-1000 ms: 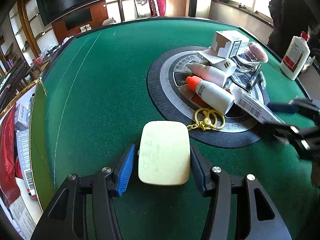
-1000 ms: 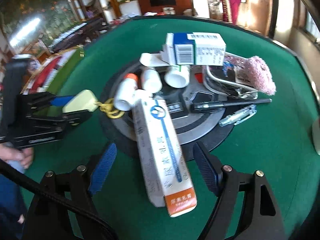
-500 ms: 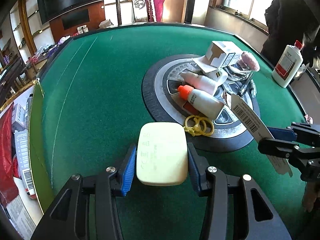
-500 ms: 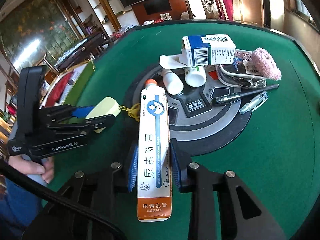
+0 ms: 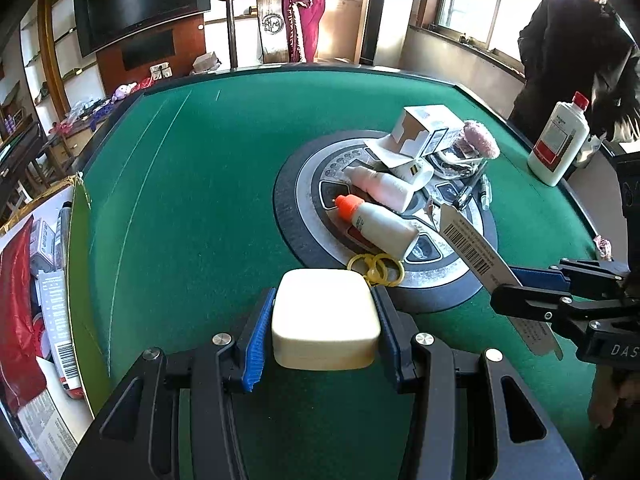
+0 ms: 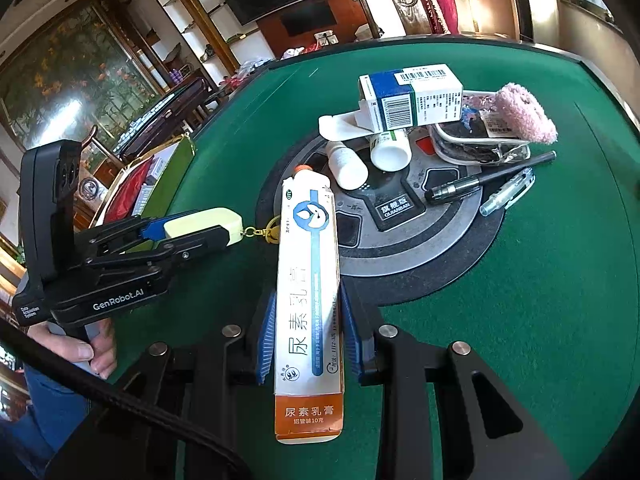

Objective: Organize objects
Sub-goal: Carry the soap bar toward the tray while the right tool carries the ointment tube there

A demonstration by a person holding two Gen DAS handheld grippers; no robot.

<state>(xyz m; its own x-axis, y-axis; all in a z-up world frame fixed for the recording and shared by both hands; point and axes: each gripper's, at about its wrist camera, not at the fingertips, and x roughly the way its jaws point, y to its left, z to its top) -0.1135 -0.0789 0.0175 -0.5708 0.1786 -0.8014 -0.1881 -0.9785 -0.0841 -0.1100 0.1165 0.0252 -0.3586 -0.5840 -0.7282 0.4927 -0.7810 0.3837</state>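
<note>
Right wrist view shows the green table (image 6: 520,340), then the long ointment carton (image 6: 308,292) clamped at mid-length in the right gripper (image 6: 307,336), its far end tipped up over the round centre panel (image 6: 420,240); being thin card it looks light and crushable, so I'd grip the narrow sides gently. Smaller, the cream case (image 5: 325,318) sits pinched between the left gripper (image 5: 324,332) pads by its flat sides, rigid and smooth, probably slippery, its yellow key rings (image 5: 376,266) trailing at the panel's edge
</note>
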